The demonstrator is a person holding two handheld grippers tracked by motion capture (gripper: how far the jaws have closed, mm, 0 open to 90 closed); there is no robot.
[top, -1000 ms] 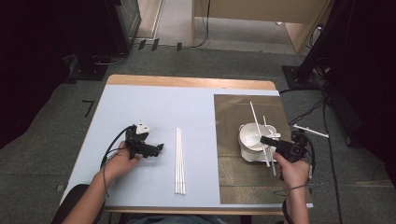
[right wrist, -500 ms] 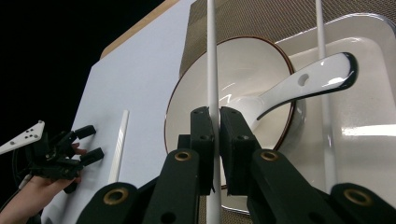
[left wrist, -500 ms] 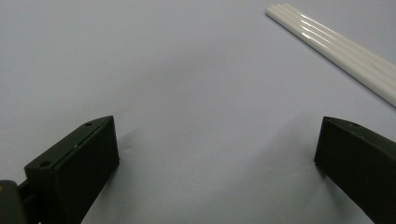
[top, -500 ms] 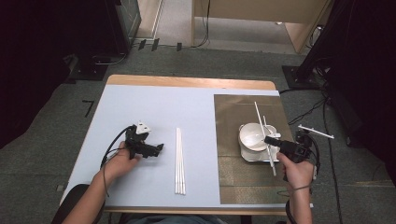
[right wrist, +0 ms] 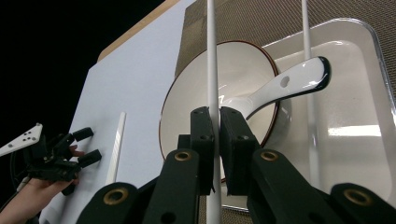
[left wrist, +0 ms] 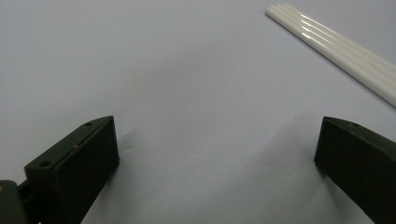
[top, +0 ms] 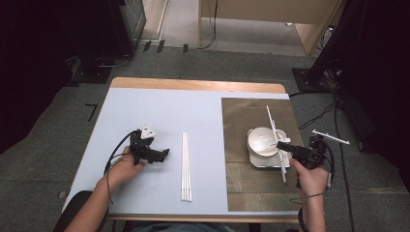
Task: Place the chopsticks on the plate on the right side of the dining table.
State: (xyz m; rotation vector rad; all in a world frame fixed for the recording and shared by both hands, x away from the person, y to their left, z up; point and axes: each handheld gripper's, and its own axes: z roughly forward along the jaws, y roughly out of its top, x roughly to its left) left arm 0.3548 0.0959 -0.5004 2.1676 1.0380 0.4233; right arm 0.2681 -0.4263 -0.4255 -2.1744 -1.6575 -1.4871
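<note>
My right gripper [top: 279, 144] [right wrist: 215, 116] is shut on a long white chopstick [top: 271, 121] [right wrist: 211, 56], holding it near its middle above a white bowl [top: 260, 137] [right wrist: 233, 65]. A white spoon [right wrist: 289, 81] rests in the bowl, its handle out over the clear tray [top: 263, 163] [right wrist: 364, 93]. A second chopstick [right wrist: 306, 28] lies across the tray and the spoon handle. My left gripper [top: 164, 154] [left wrist: 217, 144] rests on the pale blue mat, open, with nothing between its jaws. Several white chopsticks [top: 185, 166] [left wrist: 336, 58] lie side by side just to its right.
The tray and bowl stand on a brown placemat [top: 241, 188] that covers the right part of the table. The pale blue mat [top: 159, 111] covers the rest. Dark floor, cables and stands surround the table.
My right gripper has shifted slightly to the right with the chopstick still in it. The left gripper has stayed where it was.
</note>
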